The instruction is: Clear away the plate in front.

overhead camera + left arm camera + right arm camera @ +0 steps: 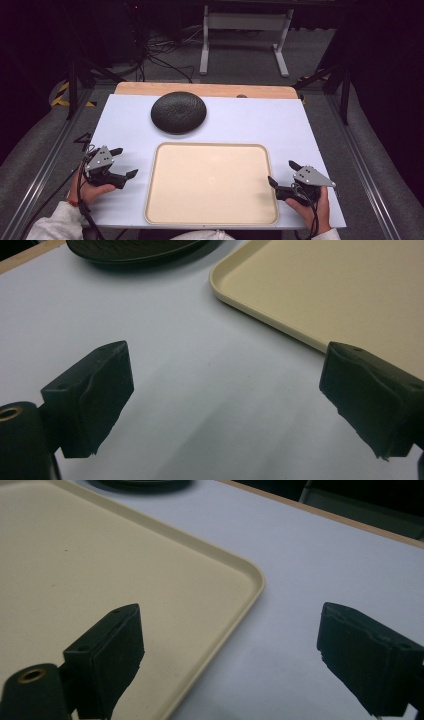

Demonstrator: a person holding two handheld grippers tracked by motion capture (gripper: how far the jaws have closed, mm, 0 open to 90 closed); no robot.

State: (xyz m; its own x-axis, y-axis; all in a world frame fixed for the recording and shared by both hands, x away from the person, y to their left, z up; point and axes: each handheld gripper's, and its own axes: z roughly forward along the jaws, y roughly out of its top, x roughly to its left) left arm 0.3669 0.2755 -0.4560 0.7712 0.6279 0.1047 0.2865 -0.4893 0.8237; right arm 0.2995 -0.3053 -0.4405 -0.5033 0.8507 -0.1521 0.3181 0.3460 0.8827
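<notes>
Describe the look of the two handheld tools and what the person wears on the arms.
Each tool, left and right, has two blocky black jaws with rough foam-like pads, a black body and a grey three-cornered plate on top with small dark dots. A black cable trails from each. The sleeves are light grey; a thin orange band circles the left wrist.

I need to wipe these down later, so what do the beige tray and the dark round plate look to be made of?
Beige tray: probably moulded plastic, matte, judging by its smooth rounded rim and even colour. Dark round plate: black with a fine ribbed or woven-looking texture and a dull sheen; possibly textured plastic or glazed ceramic, the look leaves that open.
</notes>
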